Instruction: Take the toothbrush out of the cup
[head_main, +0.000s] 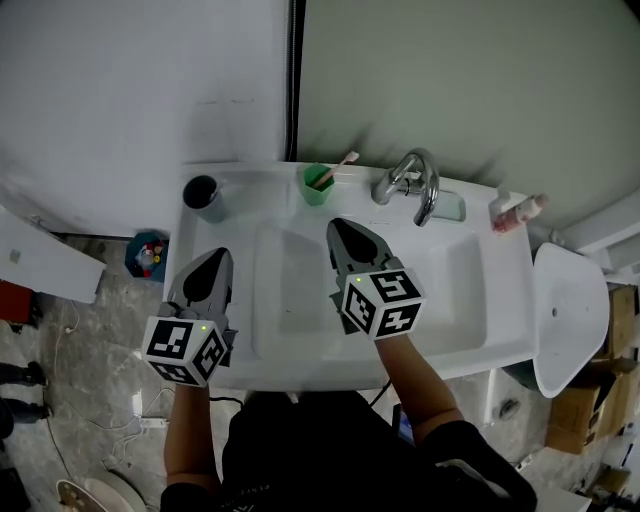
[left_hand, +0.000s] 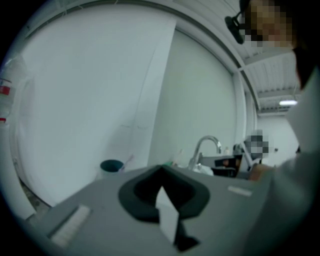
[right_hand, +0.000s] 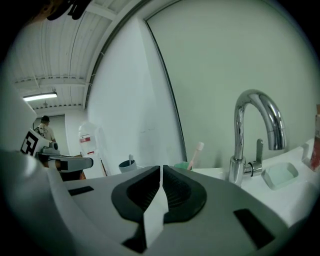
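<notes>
Both hands are out over the white ceramic sink (head_main: 470, 295). The left gripper (head_main: 217, 257) hangs above the sink's left rim, jaws pressed together with nothing in them. The right gripper (head_main: 339, 226) is over the basin, closer to the back ledge. Its jaws are together too, with just a thin seam between the ribbed pads, and it's empty.

The pink-handled toothbrush (head_main: 346, 159) is sitting in the small green plastic cup (head_main: 318, 186). It leans to the right, with its top end poking out above the rim. That cup stands on the sink's back ledge, just left of the curved chrome faucet (head_main: 408, 180). The right gripper points roughly toward the cup but is clearly apart from it.

There's also a dark blue cup (head_main: 203, 194) on the ledge's left corner, well apart from the green one. In the right gripper view something pale sticks up out of it, but I can't tell what. Right of the faucet is a pale greenish soap dish (head_main: 452, 207). A white and pink tube (head_main: 515, 210) lies at the far right end of the ledge.
</notes>
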